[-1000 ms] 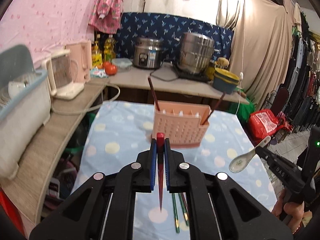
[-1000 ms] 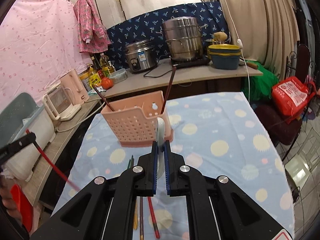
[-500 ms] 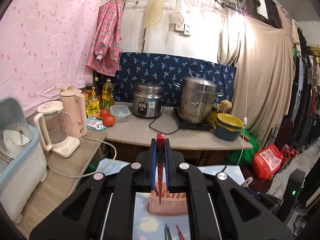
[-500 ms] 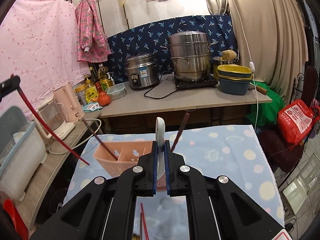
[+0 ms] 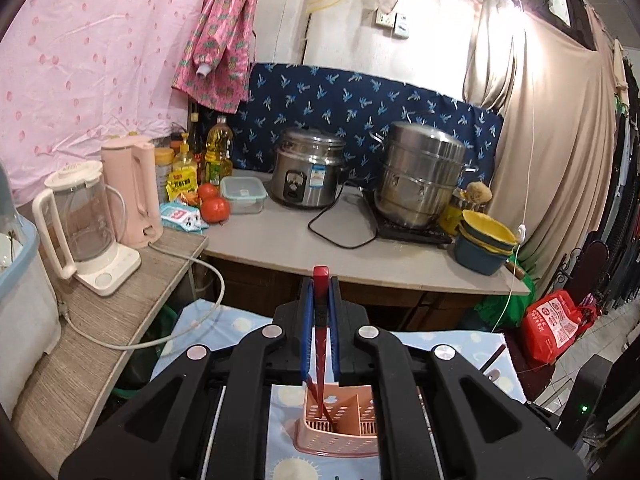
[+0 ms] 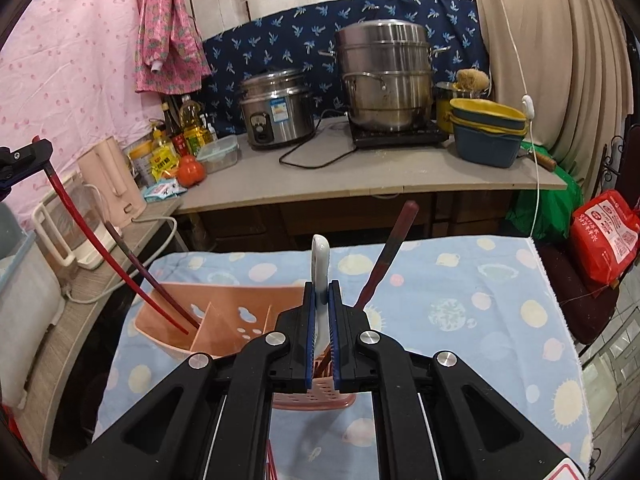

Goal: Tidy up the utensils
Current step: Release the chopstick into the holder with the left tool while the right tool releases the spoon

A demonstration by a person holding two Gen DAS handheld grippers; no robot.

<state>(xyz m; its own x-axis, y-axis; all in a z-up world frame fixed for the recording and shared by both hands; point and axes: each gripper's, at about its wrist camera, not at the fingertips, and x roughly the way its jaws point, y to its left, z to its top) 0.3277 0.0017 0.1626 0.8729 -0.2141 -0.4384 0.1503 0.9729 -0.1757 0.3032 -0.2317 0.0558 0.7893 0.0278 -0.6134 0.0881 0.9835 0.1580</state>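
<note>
Tabletop [image 6: 460, 304] under a pale blue cloth with round yellow and white spots; on it the pink perforated plastic utensil basket [image 6: 224, 312] with inner dividers.

Two dark reddish-brown chopsticks [image 6: 384, 260] lean in it already, one in the left compartment, one at the right.

Left gripper [image 5: 319, 320]: jaws closed tight on a glossy red chopstick [image 5: 318, 368], its tip hanging down inside the basket's left compartment.

Right gripper [image 6: 321, 312]: jaws pinched on the handle of a white ceramic spoon [image 6: 321, 264], held over the basket; the bowl end is hidden behind the jaws.

We judge the step as dropping both into the basket. Next: part the left jaws; lower the spoon into a free compartment, then let go.
</note>
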